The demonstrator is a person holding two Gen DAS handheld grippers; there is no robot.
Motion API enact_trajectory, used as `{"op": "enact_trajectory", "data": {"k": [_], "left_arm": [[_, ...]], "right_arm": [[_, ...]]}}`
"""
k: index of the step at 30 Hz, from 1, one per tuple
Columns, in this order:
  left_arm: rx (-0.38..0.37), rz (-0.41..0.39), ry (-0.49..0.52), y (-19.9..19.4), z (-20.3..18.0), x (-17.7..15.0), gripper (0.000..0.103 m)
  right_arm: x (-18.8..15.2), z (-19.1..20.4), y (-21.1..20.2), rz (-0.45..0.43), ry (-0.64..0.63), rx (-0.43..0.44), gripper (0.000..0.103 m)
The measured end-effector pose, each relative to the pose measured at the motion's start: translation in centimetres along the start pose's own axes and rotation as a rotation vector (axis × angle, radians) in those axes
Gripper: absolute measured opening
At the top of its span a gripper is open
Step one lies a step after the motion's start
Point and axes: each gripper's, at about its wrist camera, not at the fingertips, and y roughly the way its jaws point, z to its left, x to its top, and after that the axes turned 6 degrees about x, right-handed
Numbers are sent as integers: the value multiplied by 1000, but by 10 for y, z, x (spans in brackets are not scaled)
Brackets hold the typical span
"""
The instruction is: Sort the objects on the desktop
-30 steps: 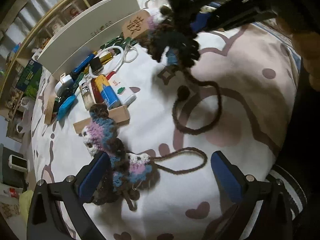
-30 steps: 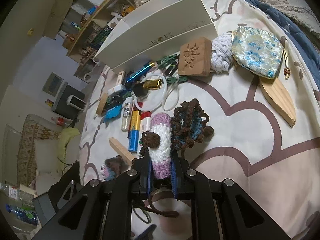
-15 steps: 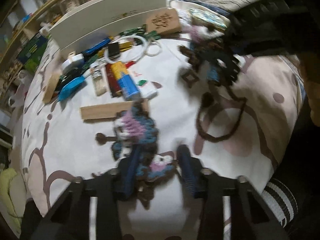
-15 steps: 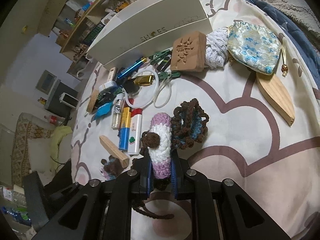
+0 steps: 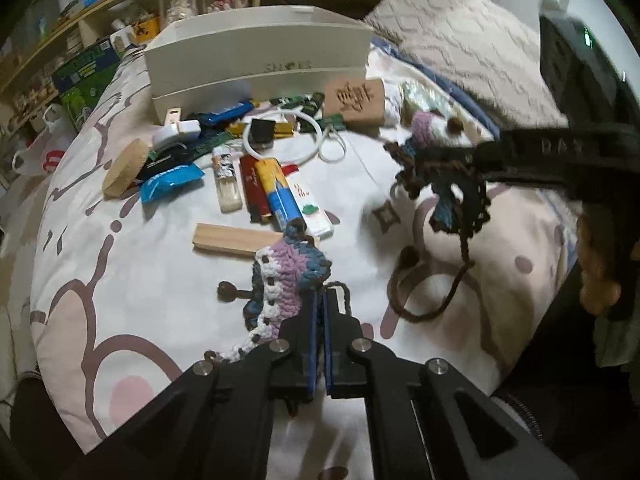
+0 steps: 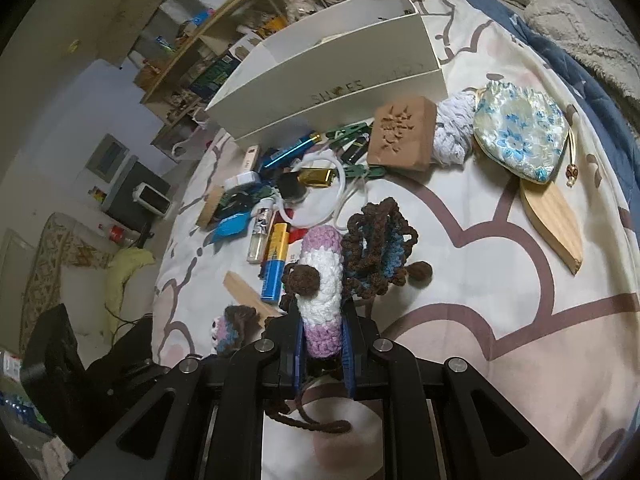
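You have rough crocheted yarn in both pieces: the striped pouch (image 5: 286, 276) and the brown-edged pouch (image 6: 322, 280). The carved block (image 6: 400, 136) and flat stick (image 5: 236, 240) look like matt bare wood, the drawstring bag (image 6: 520, 136) is glossy brocade cloth, and the box (image 6: 332, 88) is smooth matt card

We are in a home bedroom: a cream bedsheet with mauve cloud outlines (image 6: 500, 280) covers the bed, a grey knitted blanket (image 5: 460, 40) lies at the far right, and cluttered wooden shelves (image 6: 248, 4) line the far wall.
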Motion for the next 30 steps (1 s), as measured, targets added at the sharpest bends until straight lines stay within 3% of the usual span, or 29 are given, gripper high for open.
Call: {"op": "enact_trajectory", "data": {"k": [9, 14, 15, 16, 17, 18, 24, 30], "left_arm": [[-25, -99, -62, -37, 15, 13, 3], [39, -61, -74, -25, 22, 8, 6], [45, -45, -88, -20, 25, 6, 20], [60, -31, -104, -15, 28, 4, 50], [79, -24, -118, -11, 32, 1, 64], [94, -24, -130, -9, 35, 0, 72], [79, 23, -141, 6, 37, -1, 71], [14, -4, -50, 3, 11, -2, 72]], "right_arm": [[3, 12, -18, -56, -23, 40, 16], [1, 13, -14, -42, -21, 35, 16], [0, 14, -14, -41, -24, 34, 16], [-1, 15, -14, -40, -26, 34, 16], [-1, 15, -14, -39, -29, 35, 16], [-1, 14, -14, -38, -31, 35, 16], [-1, 12, -9, -23, -23, 38, 16], [0, 9, -6, -15, -16, 45, 16]]}}
